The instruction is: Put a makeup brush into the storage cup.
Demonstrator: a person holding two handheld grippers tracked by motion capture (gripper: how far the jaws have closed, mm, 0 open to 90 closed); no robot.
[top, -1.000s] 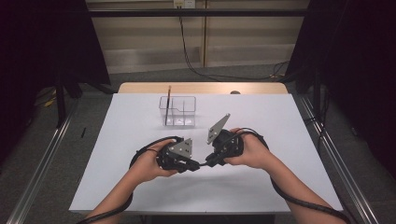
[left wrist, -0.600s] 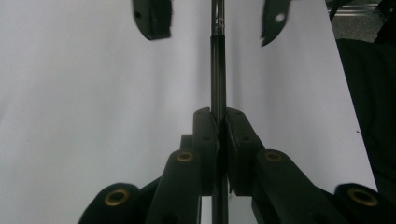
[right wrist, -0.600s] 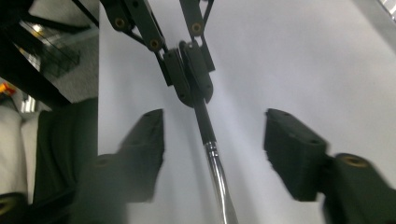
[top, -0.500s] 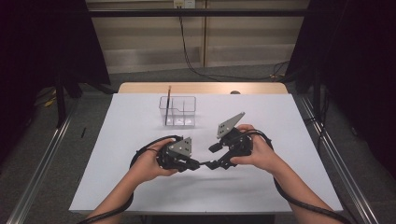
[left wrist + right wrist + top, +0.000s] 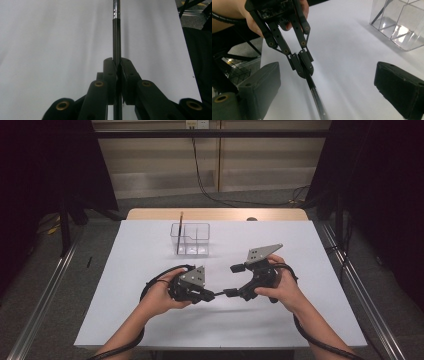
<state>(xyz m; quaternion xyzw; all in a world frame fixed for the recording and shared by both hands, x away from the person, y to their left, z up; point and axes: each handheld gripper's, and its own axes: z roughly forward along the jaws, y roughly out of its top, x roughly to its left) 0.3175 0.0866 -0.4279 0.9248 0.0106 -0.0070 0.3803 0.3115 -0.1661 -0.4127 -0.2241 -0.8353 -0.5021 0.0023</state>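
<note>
My left gripper (image 5: 212, 295) (image 5: 116, 65) is shut on a thin black rod with a silver section (image 5: 116, 37), held low over the white table (image 5: 125, 320). The rod (image 5: 220, 294) (image 5: 317, 97) points right toward my right gripper (image 5: 233, 280) (image 5: 327, 87). That gripper's jaws have just been opening and now stand wide. The rod runs between its pads (image 5: 259, 85) without touching them. In the right gripper view the left gripper (image 5: 303, 66) pinches the rod's black end.
A clear plastic divided holder (image 5: 190, 240) (image 5: 402, 22) stands at the table's far middle, with a slim dark stick (image 5: 180, 226) upright in its left compartment. Cables loop from both grippers. Metal rails run along both sides of the table.
The right gripper's jaws have opened off the rod, and the hand has drawn a little to the right and down. The left gripper kept still with the rod.
</note>
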